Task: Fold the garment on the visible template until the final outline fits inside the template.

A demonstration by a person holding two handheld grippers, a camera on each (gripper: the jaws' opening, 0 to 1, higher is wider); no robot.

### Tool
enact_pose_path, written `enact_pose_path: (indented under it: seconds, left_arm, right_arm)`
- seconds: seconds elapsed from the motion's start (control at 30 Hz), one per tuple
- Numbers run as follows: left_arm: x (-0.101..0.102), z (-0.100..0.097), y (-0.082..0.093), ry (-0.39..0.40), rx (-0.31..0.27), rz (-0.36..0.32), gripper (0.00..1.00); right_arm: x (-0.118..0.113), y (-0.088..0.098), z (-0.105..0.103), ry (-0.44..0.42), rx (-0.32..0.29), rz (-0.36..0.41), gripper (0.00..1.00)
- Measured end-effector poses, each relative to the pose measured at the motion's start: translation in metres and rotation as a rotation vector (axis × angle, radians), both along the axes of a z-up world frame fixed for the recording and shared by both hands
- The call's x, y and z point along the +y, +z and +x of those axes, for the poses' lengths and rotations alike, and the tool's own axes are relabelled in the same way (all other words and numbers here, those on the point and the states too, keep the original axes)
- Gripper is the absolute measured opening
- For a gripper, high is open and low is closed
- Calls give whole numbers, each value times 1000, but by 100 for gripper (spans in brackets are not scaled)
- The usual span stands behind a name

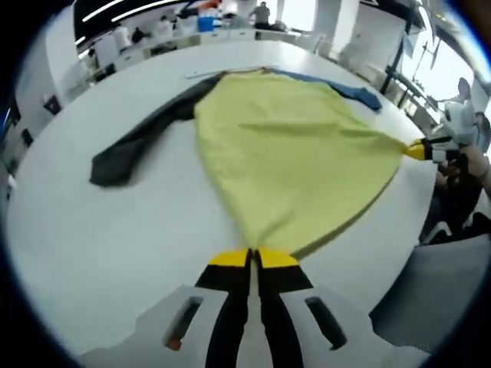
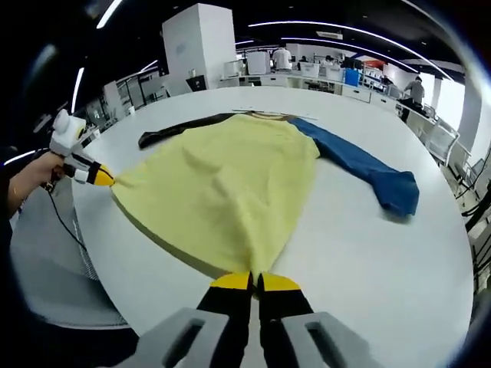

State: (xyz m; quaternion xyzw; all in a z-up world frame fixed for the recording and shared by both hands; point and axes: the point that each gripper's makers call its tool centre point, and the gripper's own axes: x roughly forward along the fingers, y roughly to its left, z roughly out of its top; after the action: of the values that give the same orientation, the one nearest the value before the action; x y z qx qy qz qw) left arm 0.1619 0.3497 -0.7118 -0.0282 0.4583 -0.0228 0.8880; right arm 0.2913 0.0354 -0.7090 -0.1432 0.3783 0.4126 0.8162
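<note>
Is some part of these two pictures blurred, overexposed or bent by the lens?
Left gripper view: windows at upper right blow out white, the garment looks slightly soft, the table edge curves. Right gripper view: sharper, ceiling light strips glare, straight lines bow.

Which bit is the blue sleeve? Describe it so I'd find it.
Start at the big white table and find the yellow garment spread across it. The blue sleeve runs off one shoulder; the opposite sleeve is black.
</note>
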Motion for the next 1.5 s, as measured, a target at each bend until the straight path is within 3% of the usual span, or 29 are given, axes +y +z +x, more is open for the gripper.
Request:
enact_pose_path:
  seconds: [0.33, 0.7, 0.97, 1.23, 1.5]
  left_arm:
    - [-7, -9, -6, -20, 25, 15, 0]
    - [-7, -15, -10, 14, 34, -8, 0]
    - [5, -19, -8, 31, 44, 41, 0]
    - [4, -20, -1, 74, 0, -23, 8]
    - [3, -16, -3, 112, -12, -51, 13]
  right_arm:
    - [-6, -7, -7, 1, 17, -19, 0]
    - [-7, -14, -13, 19, 32, -37, 0]
    - [-16, -7, -15, -46, 118, -3, 9]
    - [-25, 4, -5, -124, 120, 20, 11]
    - [-20, -7, 1, -139, 111, -11, 10]
